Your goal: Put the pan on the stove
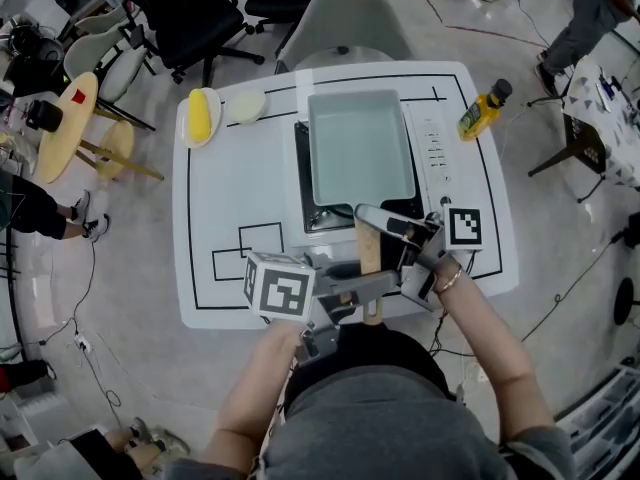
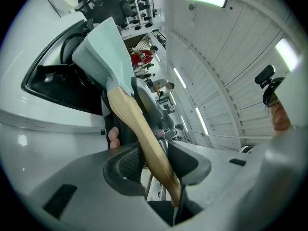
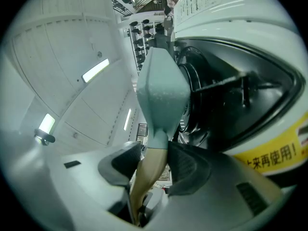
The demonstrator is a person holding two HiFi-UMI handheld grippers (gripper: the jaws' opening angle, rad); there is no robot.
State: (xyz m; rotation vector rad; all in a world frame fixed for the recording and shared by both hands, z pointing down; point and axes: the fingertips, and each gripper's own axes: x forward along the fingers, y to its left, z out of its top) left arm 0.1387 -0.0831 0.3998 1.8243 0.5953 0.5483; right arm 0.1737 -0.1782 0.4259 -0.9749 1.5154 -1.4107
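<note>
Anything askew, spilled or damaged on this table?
Nothing stands out. The pan lies square over the stove, with the left gripper and right gripper both shut on its wooden handle. No spill shows on the table.

The left hand-held gripper (image 1: 362, 286) and right hand-held gripper (image 1: 378, 226) are grey with dark ribbed pads (image 2: 126, 165). Each bears a white cube (image 1: 278, 286) of black square markers. At six o'clock in the head view, the person wears a grey short-sleeved top (image 1: 400, 438) and a thin bracelet (image 1: 447, 280).

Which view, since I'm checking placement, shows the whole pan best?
The head view: the whole pan shows from above, over the stove. Both gripper views show only its near end and the wooden handle, close up.
</note>
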